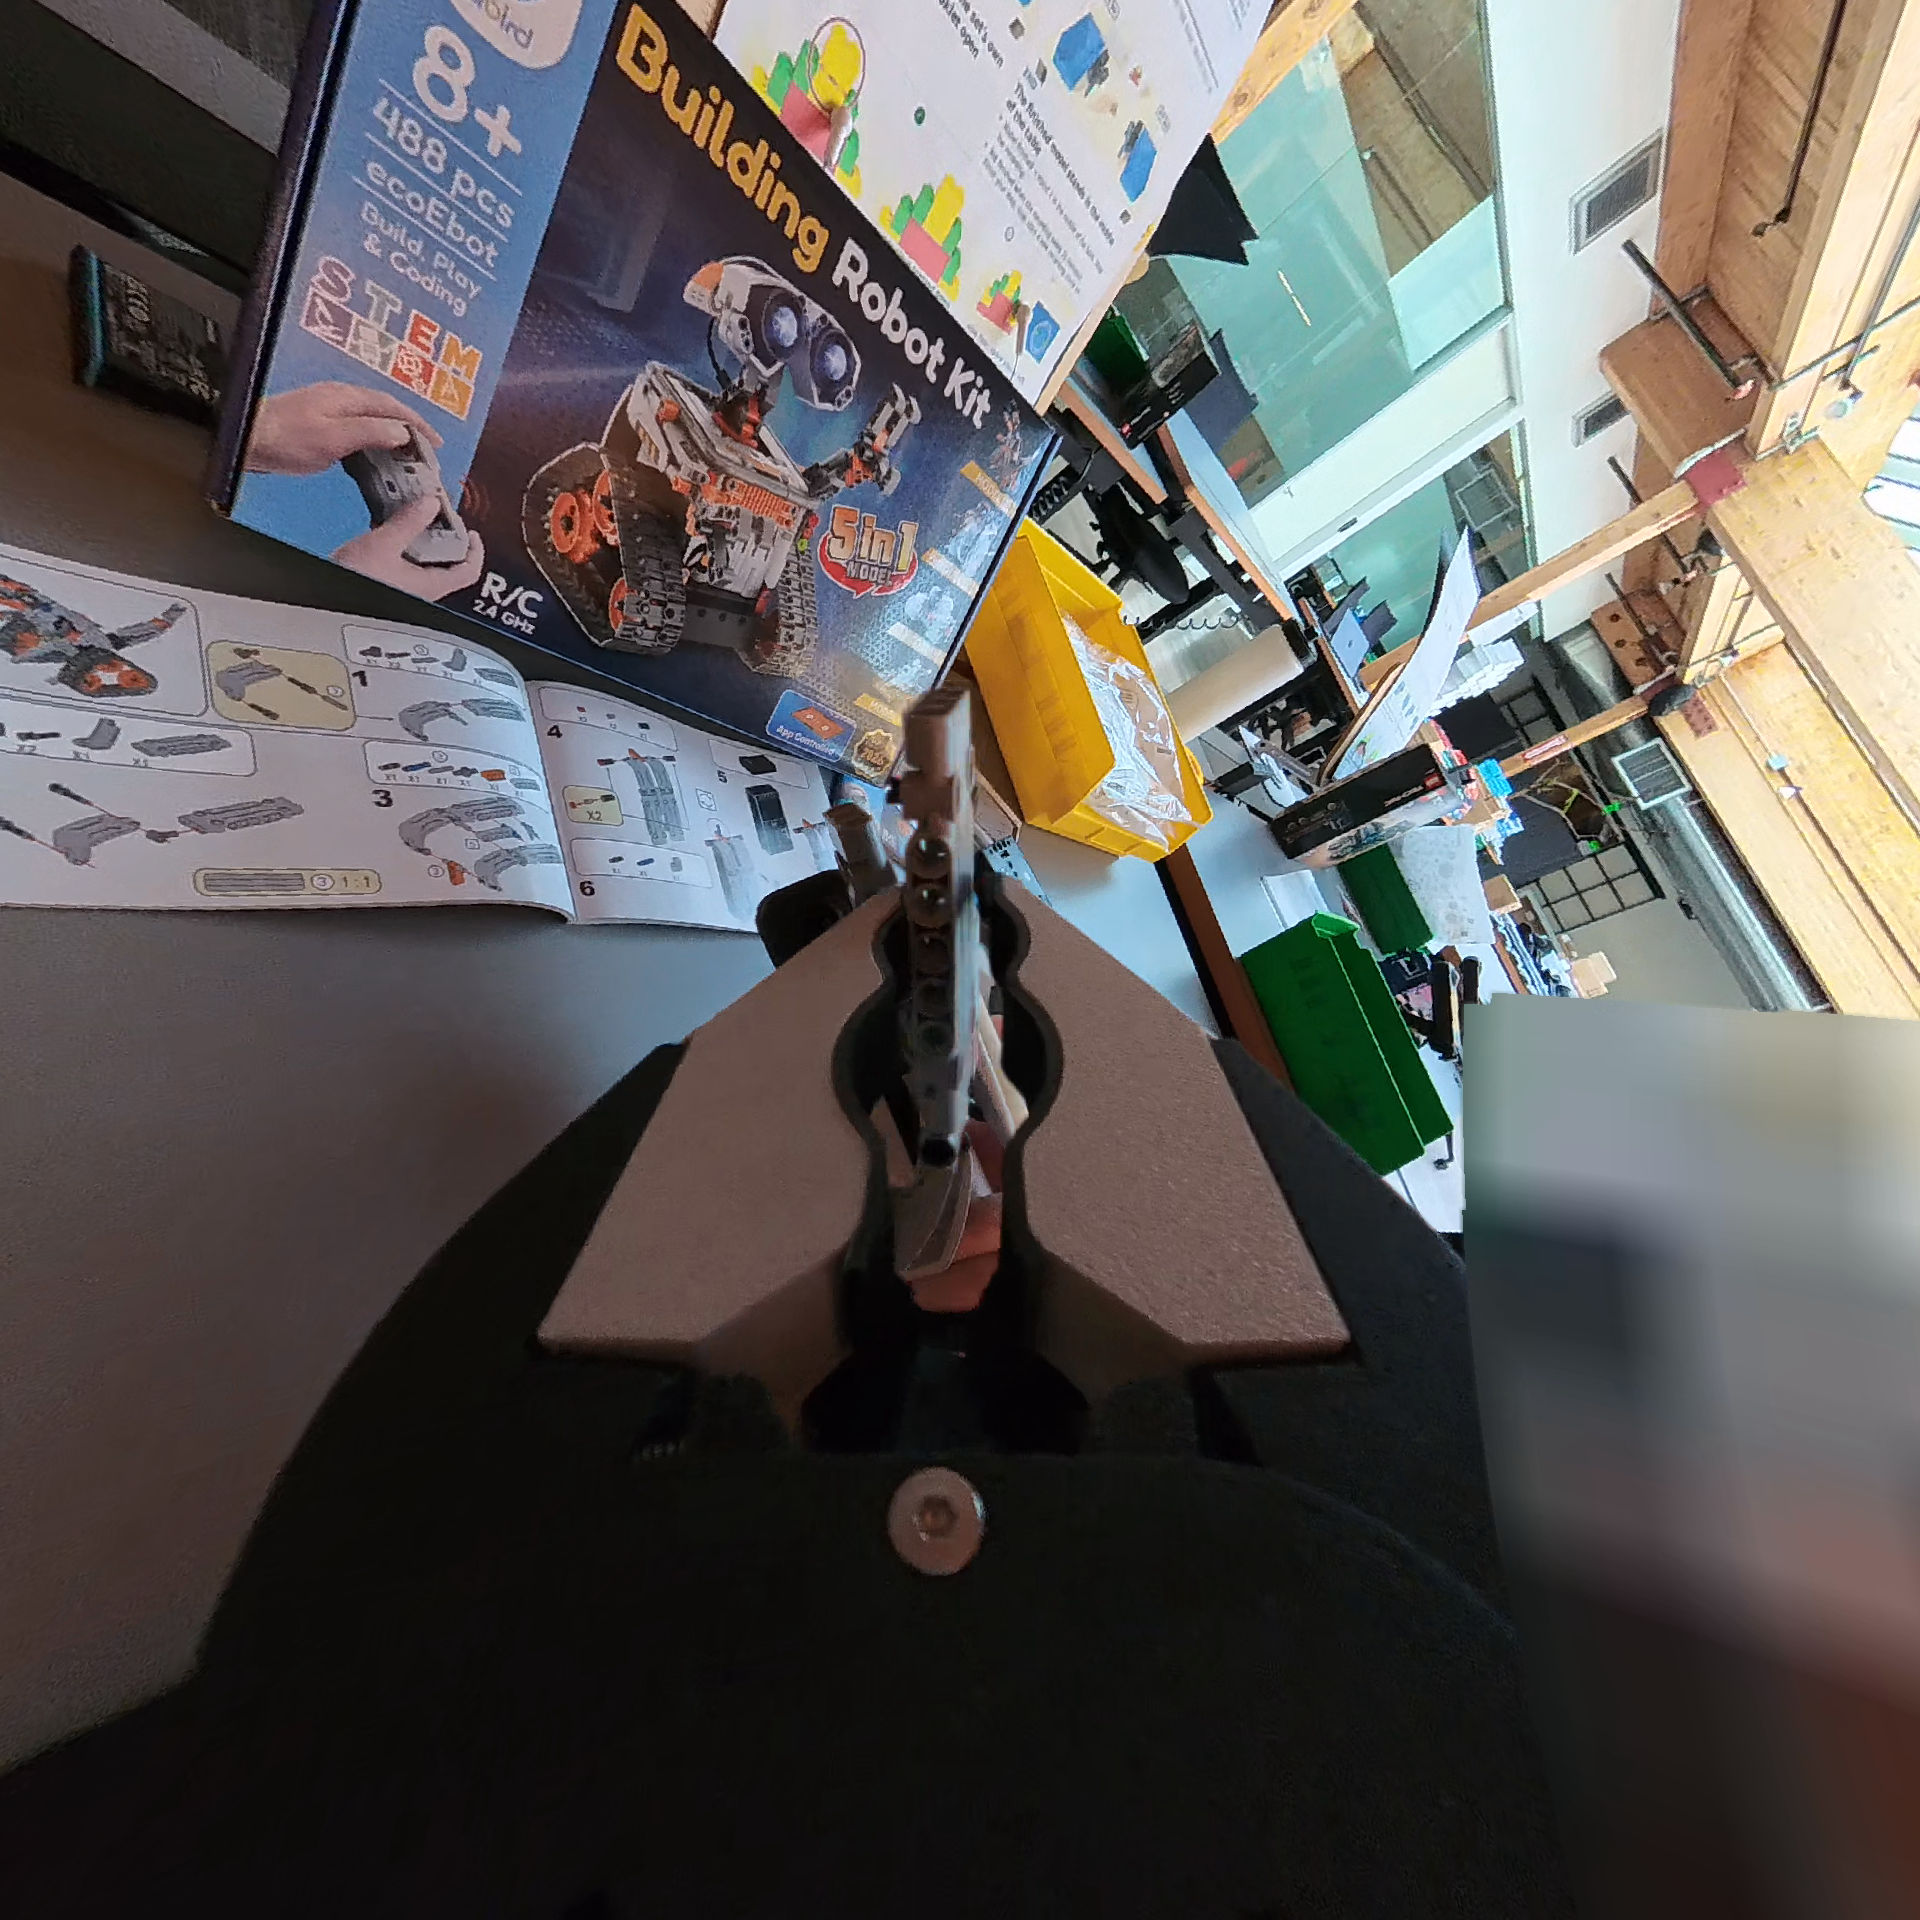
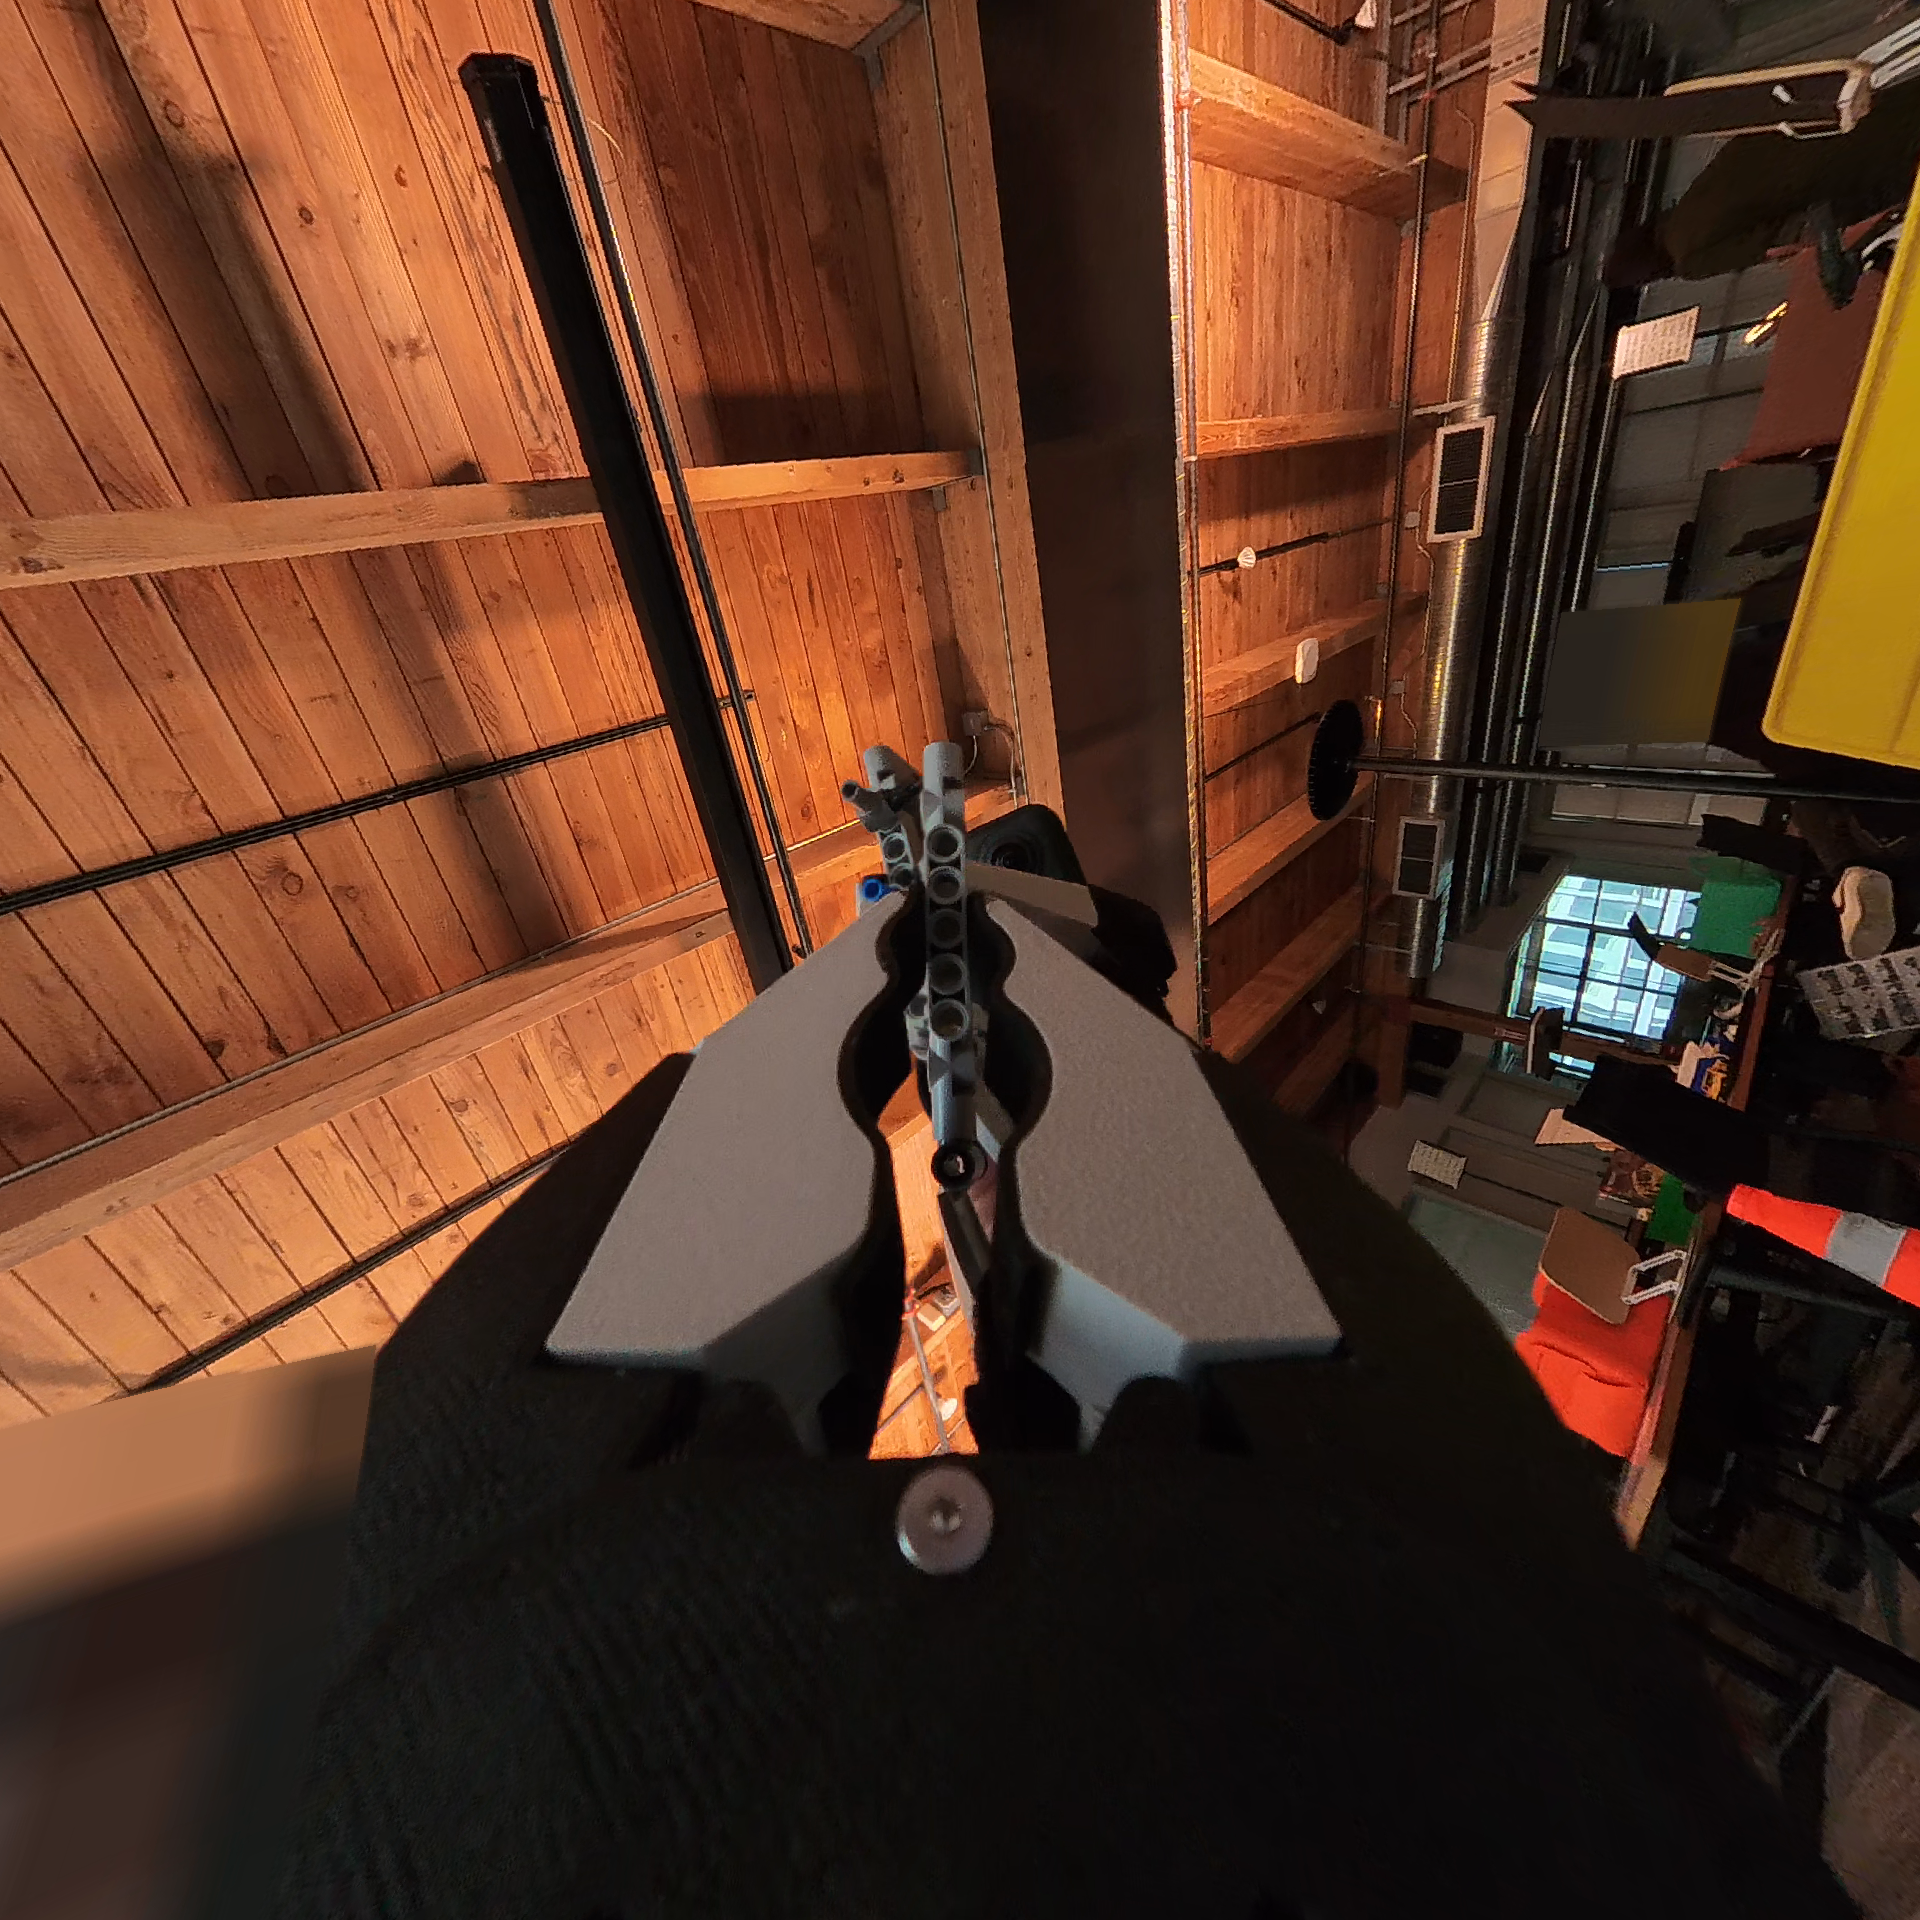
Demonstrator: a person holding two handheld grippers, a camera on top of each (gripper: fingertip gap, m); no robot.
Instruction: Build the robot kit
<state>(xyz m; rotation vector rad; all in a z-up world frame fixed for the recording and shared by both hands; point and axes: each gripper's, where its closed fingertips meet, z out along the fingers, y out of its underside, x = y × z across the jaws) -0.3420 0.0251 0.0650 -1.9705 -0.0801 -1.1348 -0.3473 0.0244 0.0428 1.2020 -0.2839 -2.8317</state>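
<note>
Left gripper point(image 1: 940, 925): jaws closed onto grey holed beam assembly point(image 1: 935, 935), held upright between fingers, tip projecting past them. Grey table point(image 1: 312, 1091) below. Open instruction booklet point(image 1: 312, 769) flat on table, left of gripper. Robot kit box point(image 1: 623, 364) standing behind booklet. Yellow bin point(image 1: 1039, 665) with clear plastic bags beside box; green bin point(image 1: 1340, 1029) farther right.

Right gripper point(image 2: 951, 935): jaws clamped on grey holed beam point(image 2: 943, 935), raised toward wooden ceiling point(image 2: 364, 520).

Daylight pours in from the windows point(image 1: 1371, 260) at right, the grey bench point(image 1: 312, 1091) sits evenly lit, the wooden ceiling point(image 2: 364, 520) glows warm orange with hard beam shadows, fisheye bending curves the edges, and each hand-held gripper's black body blurs up close.
</note>
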